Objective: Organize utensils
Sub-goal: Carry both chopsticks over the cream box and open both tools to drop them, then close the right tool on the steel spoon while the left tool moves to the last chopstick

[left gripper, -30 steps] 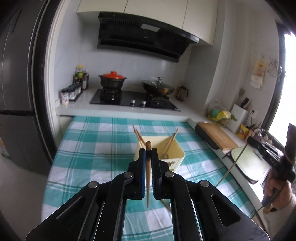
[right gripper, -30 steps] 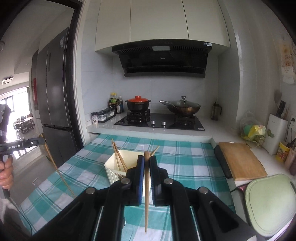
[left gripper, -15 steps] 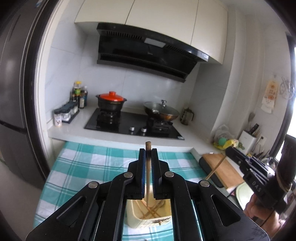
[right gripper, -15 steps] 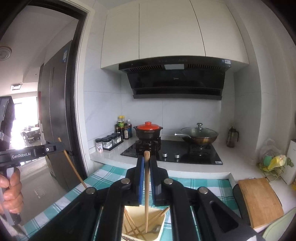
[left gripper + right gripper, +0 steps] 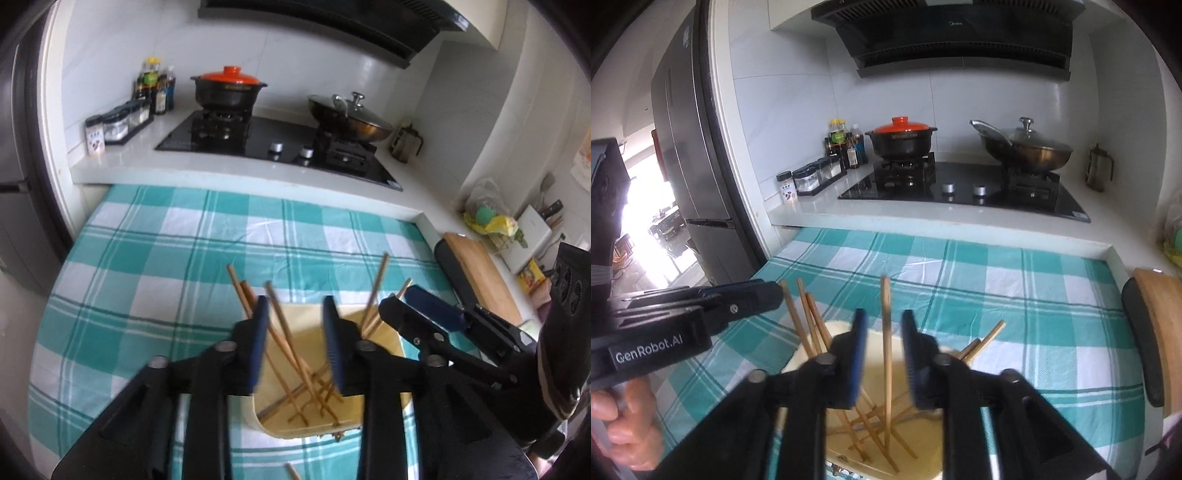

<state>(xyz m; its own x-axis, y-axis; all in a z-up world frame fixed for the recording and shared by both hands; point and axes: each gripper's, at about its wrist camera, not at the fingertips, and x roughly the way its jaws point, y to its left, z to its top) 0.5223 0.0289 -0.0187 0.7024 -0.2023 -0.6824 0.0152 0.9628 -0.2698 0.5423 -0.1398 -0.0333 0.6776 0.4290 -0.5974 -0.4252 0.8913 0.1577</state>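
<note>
A cream utensil bin [image 5: 384, 413] [image 5: 923, 435] sits on the checked tablecloth and holds several wooden chopsticks [image 5: 291, 354] [image 5: 809, 317]. My left gripper [image 5: 295, 347] is open just above the bin, with a chopstick [image 5: 280, 332] leaning free between its jaws. My right gripper [image 5: 884, 358] is open above the bin too, and a chopstick [image 5: 886, 350] stands free between its jaws with its tip in the bin. The right gripper also shows in the left wrist view [image 5: 417, 314], and the left gripper shows in the right wrist view [image 5: 753, 295].
A teal checked tablecloth [image 5: 166, 280] covers the table. Behind it is a counter with a stove [image 5: 266, 136], a red-lidded pot [image 5: 229, 86], a wok [image 5: 351, 118] and spice jars [image 5: 118, 125]. A cutting board [image 5: 480, 269] lies to the right. One chopstick end [image 5: 291, 470] lies on the cloth near me.
Both grippers have tilted down over the bin and opened. The chopstick each one held now stands loose in the bin.
</note>
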